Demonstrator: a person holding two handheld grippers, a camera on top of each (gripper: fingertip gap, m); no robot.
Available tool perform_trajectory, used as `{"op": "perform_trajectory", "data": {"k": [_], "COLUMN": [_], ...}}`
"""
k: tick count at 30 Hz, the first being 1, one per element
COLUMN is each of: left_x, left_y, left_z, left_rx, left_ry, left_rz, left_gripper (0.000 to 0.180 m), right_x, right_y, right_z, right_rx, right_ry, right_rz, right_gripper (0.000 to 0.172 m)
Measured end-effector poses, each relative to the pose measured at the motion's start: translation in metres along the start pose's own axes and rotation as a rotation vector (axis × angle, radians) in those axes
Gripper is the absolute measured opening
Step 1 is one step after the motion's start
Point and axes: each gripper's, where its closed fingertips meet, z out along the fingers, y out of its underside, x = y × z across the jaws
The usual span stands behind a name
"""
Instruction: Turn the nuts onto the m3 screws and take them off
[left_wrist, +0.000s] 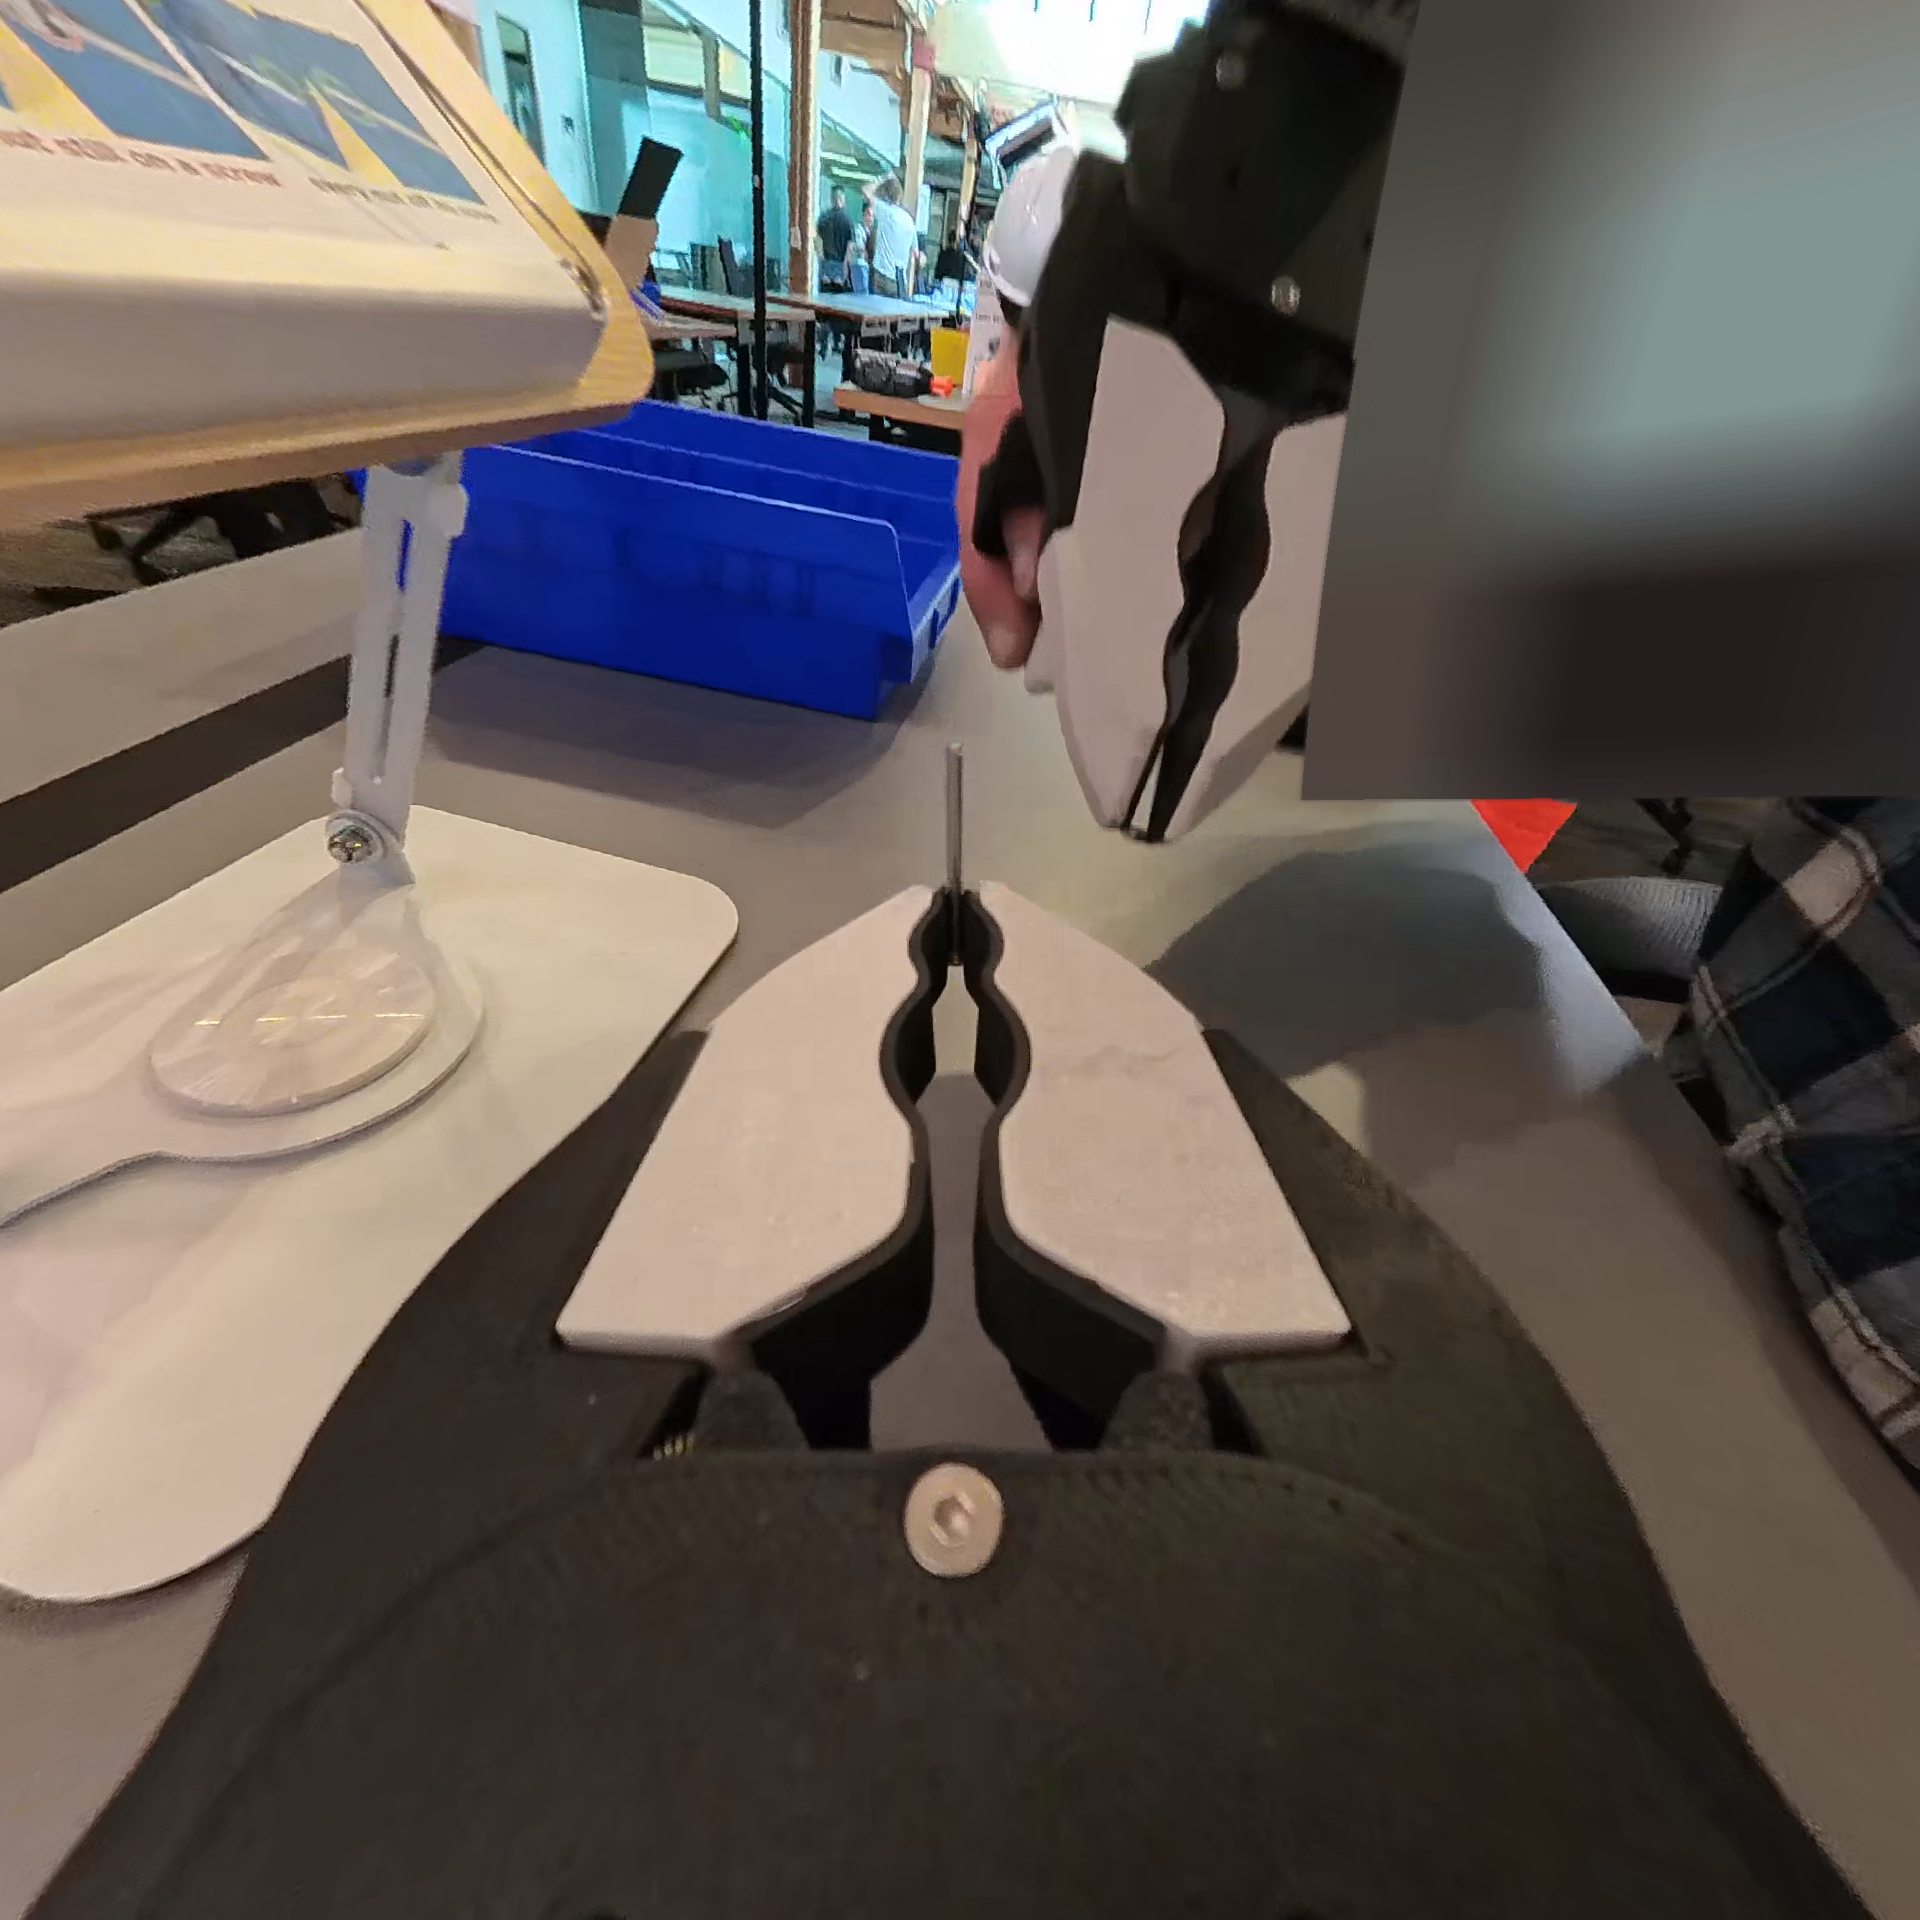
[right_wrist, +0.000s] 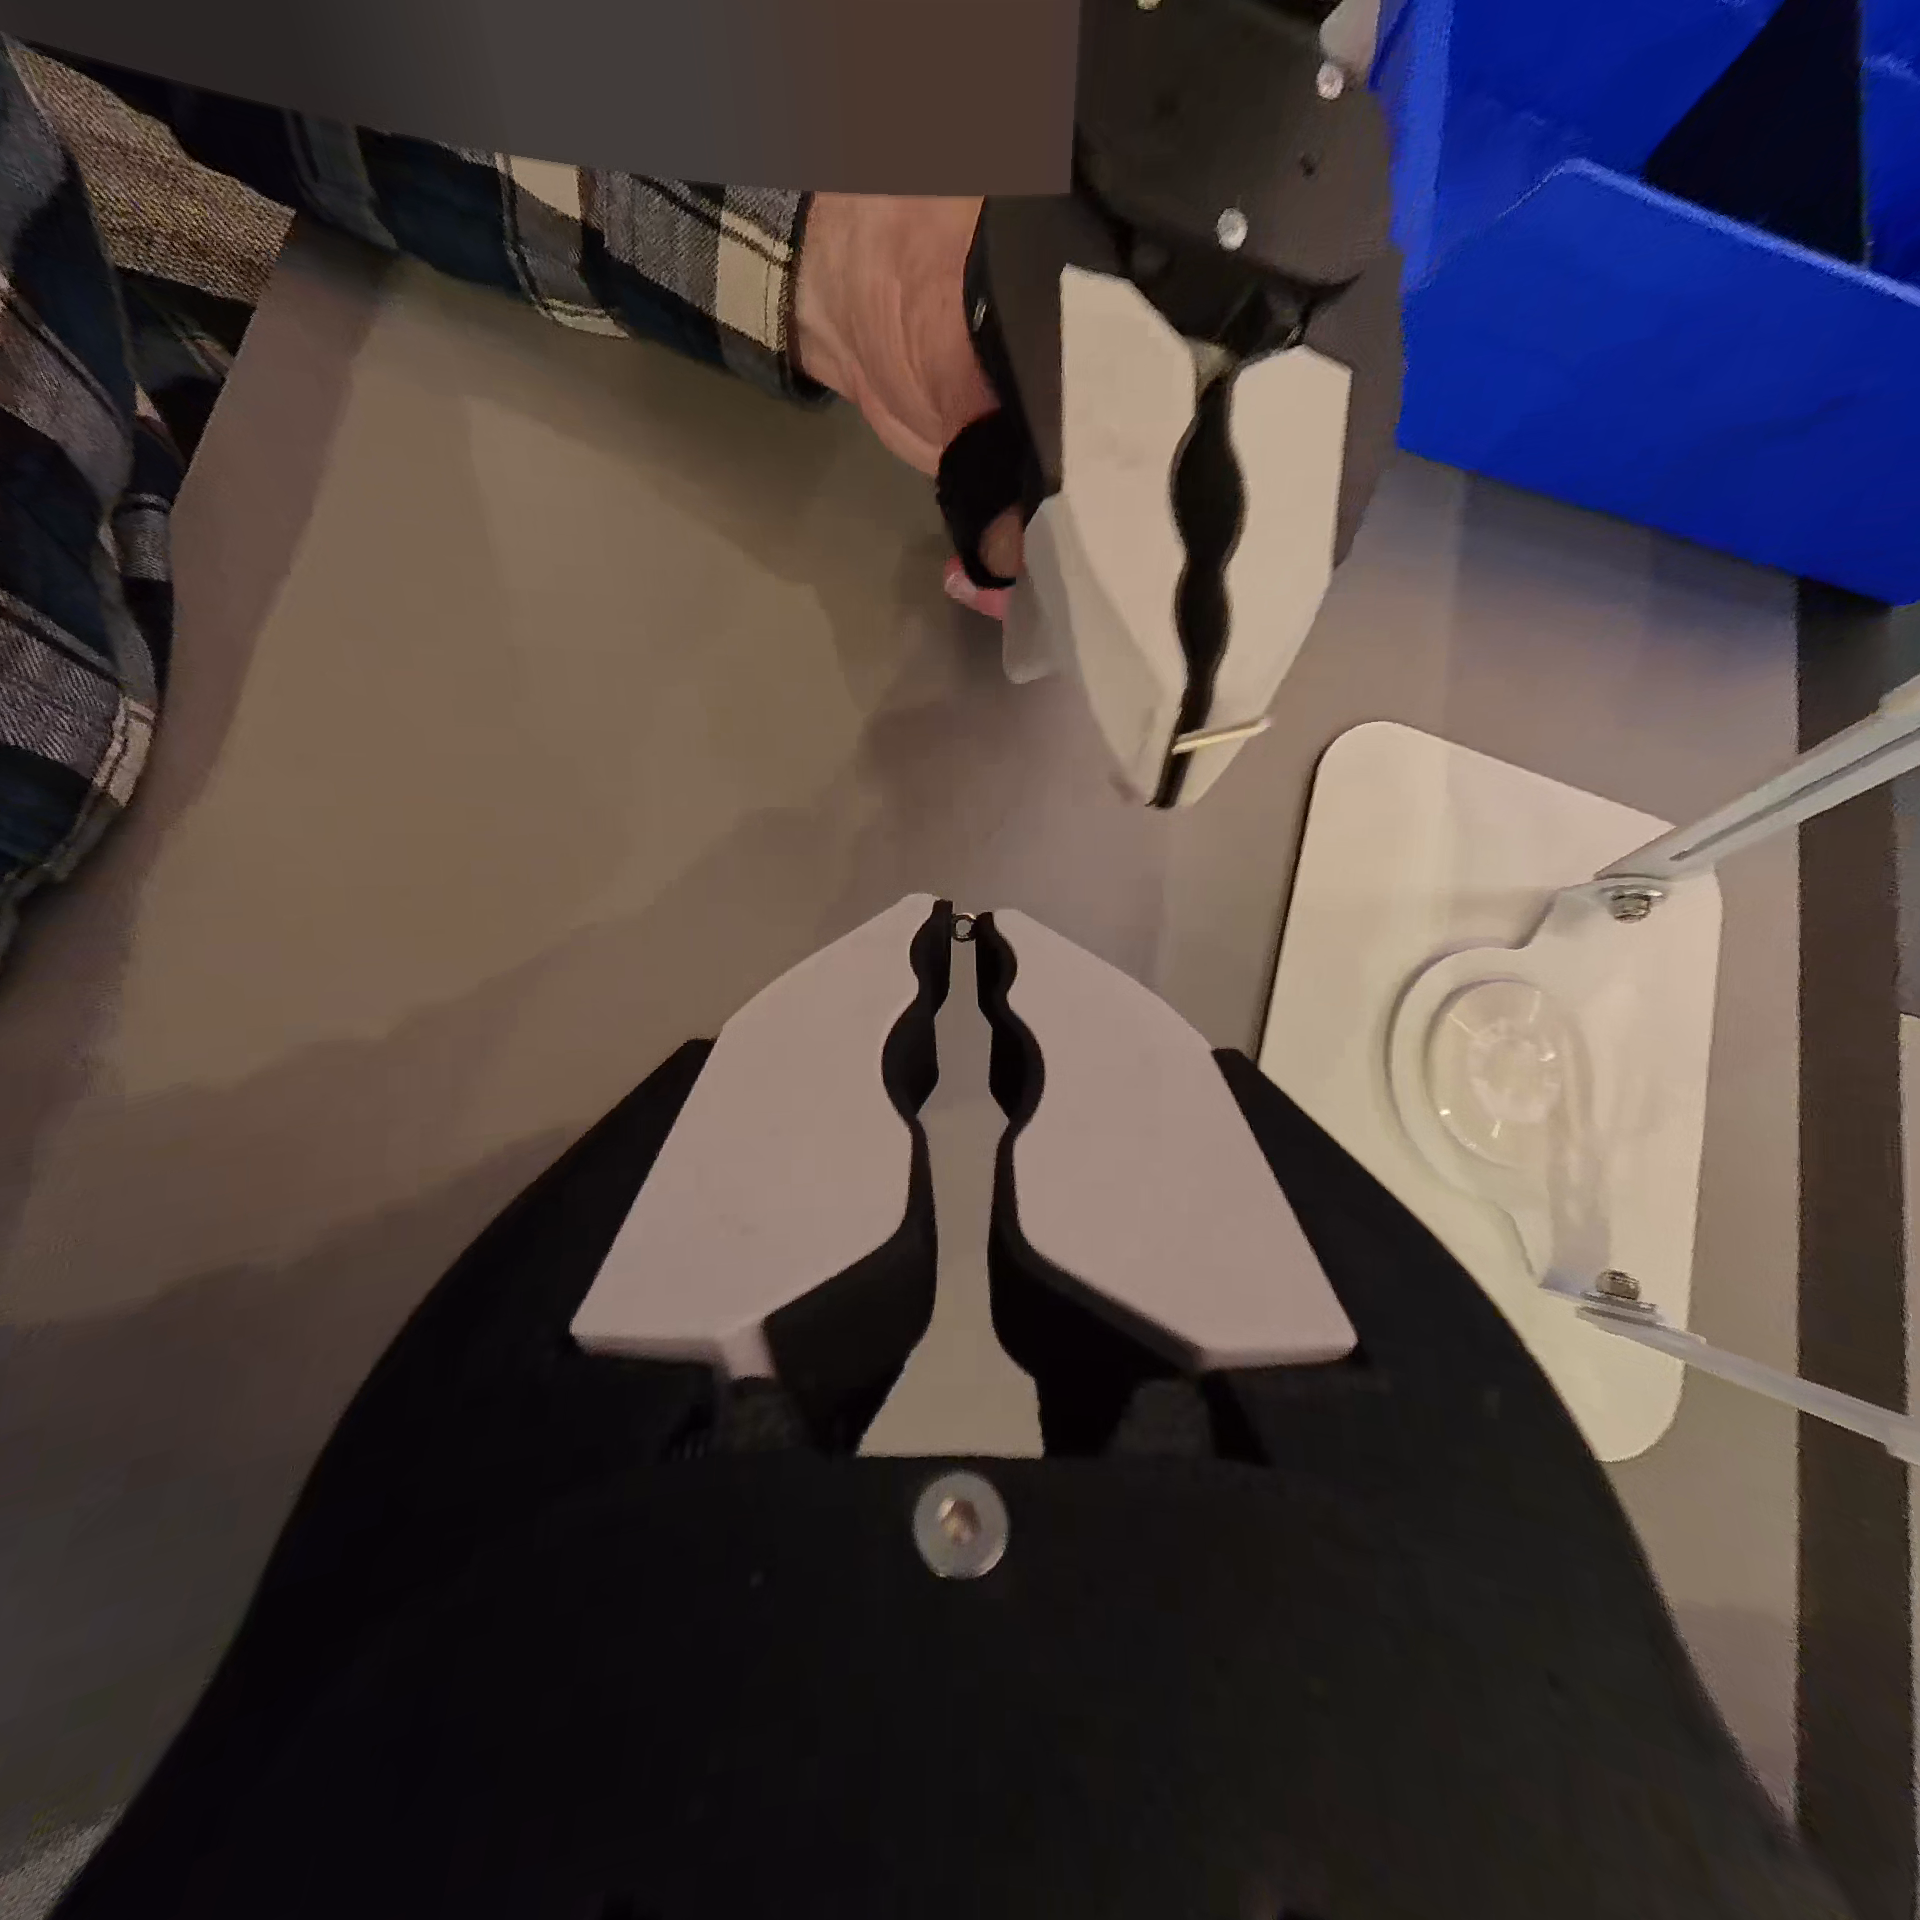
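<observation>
The left gripper (left_wrist: 954, 902) clamps a thin, smooth metal pin (left_wrist: 953, 821) (pointing to twelve o'clock); the right gripper (right_wrist: 964, 928) pinches a tiny metal ring (right_wrist: 964, 927) above the matte grey bench (right_wrist: 540, 790).

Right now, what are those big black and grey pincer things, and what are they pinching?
They are two hand-held grabbing tools, one in each of a person's hands. Each carries a camera that looks along its own fingers, so each picture shows one tool up close and the other farther off. The left gripper pinches a thin metal pin that sticks out past its tips. The right gripper pinches a tiny metal ring. Below them is a grey table. On it stand a blue bin and a white stand on a flat white base, which holds up a picture board.
</observation>
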Motion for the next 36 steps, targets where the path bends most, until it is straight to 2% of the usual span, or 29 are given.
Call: {"op": "perform_trajectory", "data": {"k": [9,36], "left_x": [0.017,0.025], "left_y": [0.012,0.013], "left_z": [0.013,0.018], "left_rx": [-0.075,-0.098], "left_ry": [0.059,0.066], "left_rz": [0.047,0.095], "left_gripper": [0.002,0.001], "right_x": [0.011,0.013], "right_y": [-0.016,-0.016], "right_z": [-0.016,-0.006], "right_rx": [0.009,0.020], "right_ry": [0.015,-0.032], "right_rz": [-0.037,-0.034], "right_gripper": [0.005,0.005]}}
